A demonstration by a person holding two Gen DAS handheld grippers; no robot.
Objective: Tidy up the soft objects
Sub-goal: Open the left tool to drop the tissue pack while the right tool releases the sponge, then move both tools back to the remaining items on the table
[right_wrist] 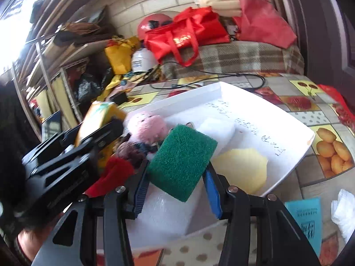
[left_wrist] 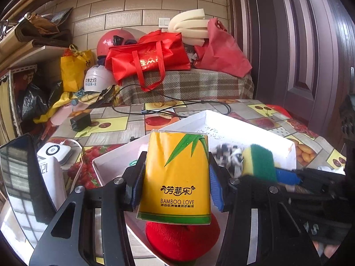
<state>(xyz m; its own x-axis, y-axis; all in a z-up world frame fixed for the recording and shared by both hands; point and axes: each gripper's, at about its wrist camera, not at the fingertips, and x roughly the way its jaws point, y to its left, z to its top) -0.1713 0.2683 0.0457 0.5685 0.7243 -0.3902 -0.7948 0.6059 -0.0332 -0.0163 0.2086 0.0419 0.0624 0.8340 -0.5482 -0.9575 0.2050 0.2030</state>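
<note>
Yellow tissue pack (left_wrist: 176, 177), soft and light, is squeezed at its sides by the left jaws, while the right jaws pinch the squishy green sponge (right_wrist: 182, 163).

A cream brick-tiled wall (left_wrist: 133, 6) fills the upper frame, with a dark purple panelled door (left_wrist: 306, 44) at right. Cluttered wooden shelves (left_wrist: 33, 53) stand at left, where bright daylight (right_wrist: 13, 33) glares.

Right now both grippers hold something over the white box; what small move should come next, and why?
Probably lower the left gripper a little and release the yellow tissue pack into the white box. The pack already hangs over the box, just above a red plush, while the right gripper holds the green sponge beside it.
</note>
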